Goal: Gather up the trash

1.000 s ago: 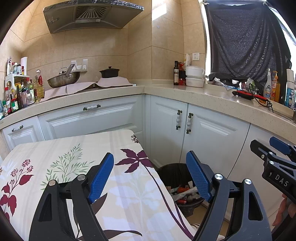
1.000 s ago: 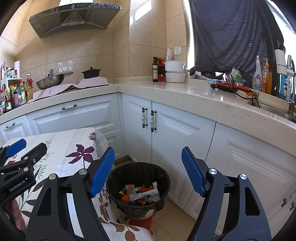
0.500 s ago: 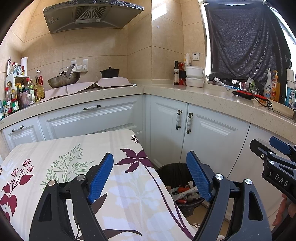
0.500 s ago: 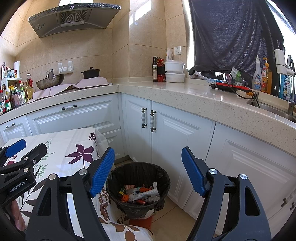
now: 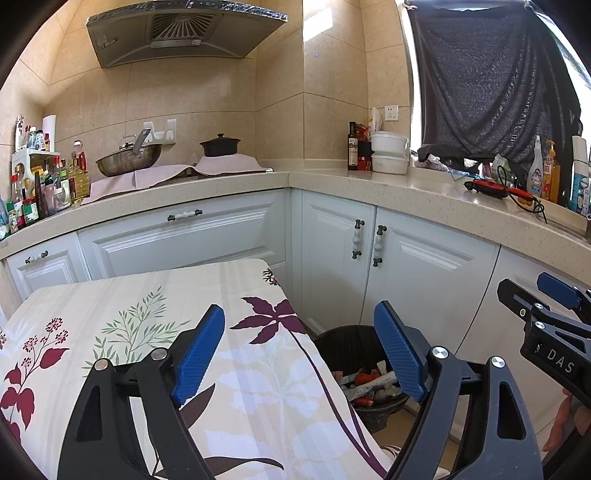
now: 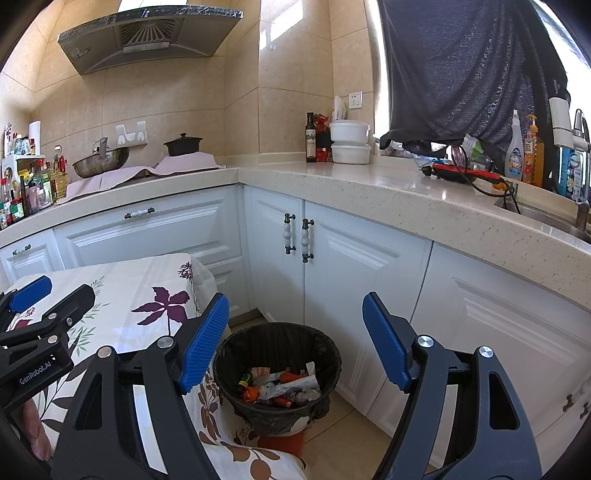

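Floral tablecloth (image 5: 155,314), white cabinets (image 6: 354,266), speckled countertop (image 6: 369,188), range hood (image 5: 184,29), black pot (image 5: 220,144), 2 stacked white containers (image 6: 349,142)

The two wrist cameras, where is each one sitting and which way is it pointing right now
Left wrist: rides the left gripper, jaws open and empty, looking slightly down over the floral tablecloth toward the corner cabinets; the right gripper and some fingers show at the right edge.
Right wrist: rides the right gripper, open and empty, aimed at the trash bin on the floor; the left gripper shows at the left edge.
Shared: bin, tablecloth, counter, range hood.
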`<state>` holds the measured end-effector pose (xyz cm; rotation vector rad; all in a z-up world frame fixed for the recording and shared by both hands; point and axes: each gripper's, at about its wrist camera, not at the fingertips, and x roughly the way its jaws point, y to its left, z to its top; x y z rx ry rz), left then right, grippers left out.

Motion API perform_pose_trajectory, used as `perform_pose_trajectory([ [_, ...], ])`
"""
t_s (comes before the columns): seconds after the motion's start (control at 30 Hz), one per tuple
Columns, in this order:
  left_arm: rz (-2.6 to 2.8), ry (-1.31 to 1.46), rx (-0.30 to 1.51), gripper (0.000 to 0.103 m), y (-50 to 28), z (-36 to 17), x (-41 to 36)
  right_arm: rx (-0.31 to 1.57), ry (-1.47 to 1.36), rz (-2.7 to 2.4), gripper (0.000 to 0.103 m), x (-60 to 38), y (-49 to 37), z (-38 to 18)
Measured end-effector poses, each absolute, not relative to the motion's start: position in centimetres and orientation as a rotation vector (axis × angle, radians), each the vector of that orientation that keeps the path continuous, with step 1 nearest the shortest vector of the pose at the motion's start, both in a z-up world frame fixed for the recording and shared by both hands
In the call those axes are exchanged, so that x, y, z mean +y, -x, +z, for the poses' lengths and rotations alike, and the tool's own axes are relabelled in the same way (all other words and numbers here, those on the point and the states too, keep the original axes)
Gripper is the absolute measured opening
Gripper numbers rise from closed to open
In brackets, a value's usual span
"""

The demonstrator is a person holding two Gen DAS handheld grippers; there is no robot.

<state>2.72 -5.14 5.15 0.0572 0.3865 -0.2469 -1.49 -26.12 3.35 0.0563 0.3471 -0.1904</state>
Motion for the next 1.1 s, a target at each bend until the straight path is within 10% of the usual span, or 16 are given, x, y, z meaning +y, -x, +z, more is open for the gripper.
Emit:
perform_pose_trajectory([
  [1.1, -0.251, -0.122, 0.37, 0.09, -2.6, 4.8, -6.3, 0.354, -0.055, -0.18, 0.074, -25.4, 1.2, 2.9],
])
